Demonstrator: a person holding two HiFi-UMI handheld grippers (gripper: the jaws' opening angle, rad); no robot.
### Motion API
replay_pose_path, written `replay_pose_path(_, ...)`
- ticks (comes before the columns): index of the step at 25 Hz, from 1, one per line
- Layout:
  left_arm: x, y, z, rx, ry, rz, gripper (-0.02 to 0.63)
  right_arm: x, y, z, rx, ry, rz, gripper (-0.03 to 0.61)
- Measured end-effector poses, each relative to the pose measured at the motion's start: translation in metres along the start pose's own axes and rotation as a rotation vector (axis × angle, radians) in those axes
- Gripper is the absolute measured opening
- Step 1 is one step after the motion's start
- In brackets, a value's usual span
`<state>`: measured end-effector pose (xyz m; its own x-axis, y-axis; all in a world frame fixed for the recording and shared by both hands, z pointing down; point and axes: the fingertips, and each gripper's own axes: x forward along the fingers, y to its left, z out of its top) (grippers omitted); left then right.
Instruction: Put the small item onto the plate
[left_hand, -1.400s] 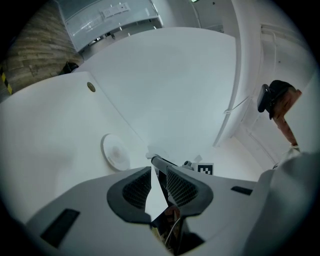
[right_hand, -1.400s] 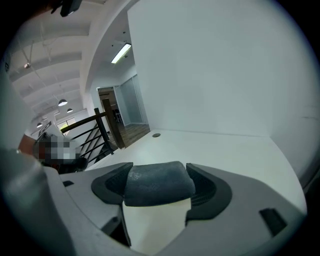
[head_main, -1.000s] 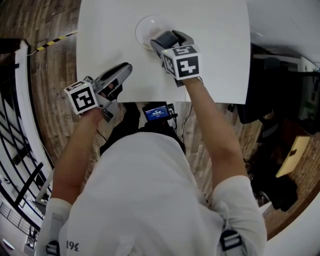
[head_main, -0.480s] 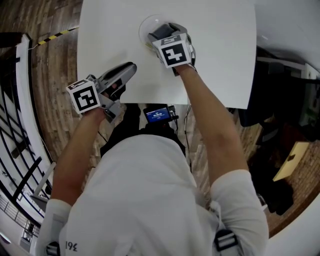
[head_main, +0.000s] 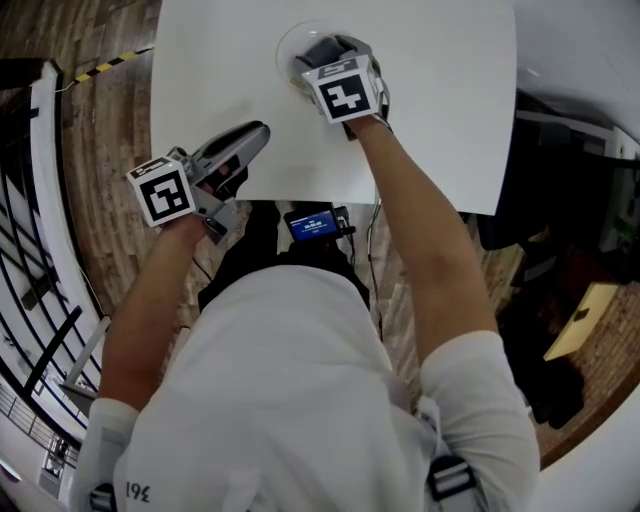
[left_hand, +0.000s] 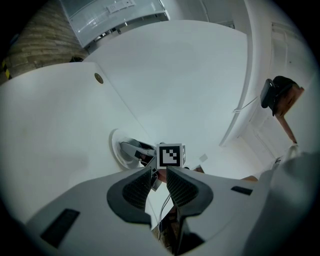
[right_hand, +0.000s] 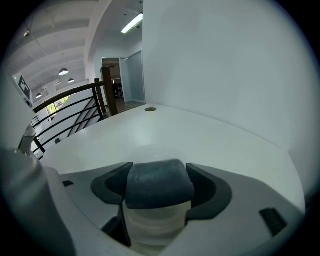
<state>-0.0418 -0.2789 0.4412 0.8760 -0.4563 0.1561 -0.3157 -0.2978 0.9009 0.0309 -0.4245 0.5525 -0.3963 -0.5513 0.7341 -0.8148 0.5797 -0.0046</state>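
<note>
The white rectangular worktop (head_main: 440, 120) carries very little. The only thing lying on it is the pale round plate (head_main: 281, 55), which sits close to the far edge, about midway along it.

My left gripper (head_main: 252, 136) hangs over the near-left part of the worktop, just inside the near edge and well apart from the plate. Its jaws are drawn close with only a narrow slit between them, and nothing is in that slit. It has no part in the job as things stand.

My right gripper (head_main: 325, 55) is reached out to the far edge and is directly over the plate, covering most of it in the head view. In the right gripper view its jaws are clamped on the small item (right_hand: 159, 184), a stubby thing with a dark grey rounded top and a pale, translucent lower body. It fills the space between the pads, and the plate's faint round outline shows just beyond and under it.

I judge the carrying part all but finished, since the item is in my grip and lined up above the plate. The setting down and the letting go are what's left. I cannot tell from any view whether the item's base already touches the plate or hangs just above it. I would lower it gently until it rests there, then part the jaws and lift the gripper clear without tipping the item.
</note>
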Motion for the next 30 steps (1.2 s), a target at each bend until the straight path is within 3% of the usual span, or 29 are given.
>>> replay_pose_path(14,-0.001,0.001,-0.001,-0.015,-0.01,0.008,0.094,0.006,0.004,-0.011,0.058,0.091,0.076,0.324)
replay_pose_path(19,-0.001,0.0,0.001,-0.019,-0.023,0.005,0.094,0.005,-0.009,-0.003,0.006,0.073,0.035,0.324)
replay_pose_path(30,-0.001,-0.004,0.002,-0.063,-0.04,0.008,0.094,0.005,-0.012,-0.003,0.006,0.081,0.035,0.324)
